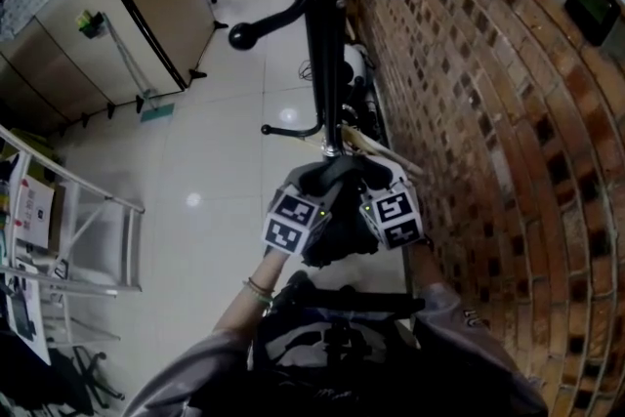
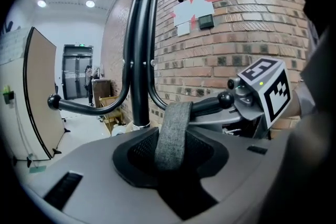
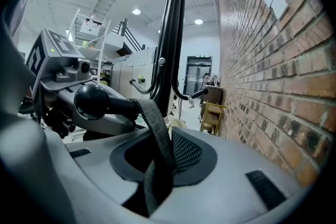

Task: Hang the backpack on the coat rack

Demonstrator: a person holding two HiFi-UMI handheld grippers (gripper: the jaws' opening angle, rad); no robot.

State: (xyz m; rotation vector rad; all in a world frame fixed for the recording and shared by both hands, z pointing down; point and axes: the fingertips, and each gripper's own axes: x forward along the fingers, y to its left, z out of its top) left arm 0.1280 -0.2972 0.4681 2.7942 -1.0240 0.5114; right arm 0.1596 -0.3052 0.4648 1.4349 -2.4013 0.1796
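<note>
backpack strap (image 2: 173, 134) over rack hook (image 2: 209, 105), brick wall (image 2: 236, 23) just beside.

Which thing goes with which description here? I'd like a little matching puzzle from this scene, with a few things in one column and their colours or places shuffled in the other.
Things
1. coat rack
2. backpack loop
3. brick wall
4. backpack

Descriptions
A. grey body with a dark mesh patch at the top
B. black, standing upright
C. draped over a ball-tipped hook
D. reddish-brown, next to the rack

Pairs: 1-B, 2-C, 3-D, 4-A
</note>
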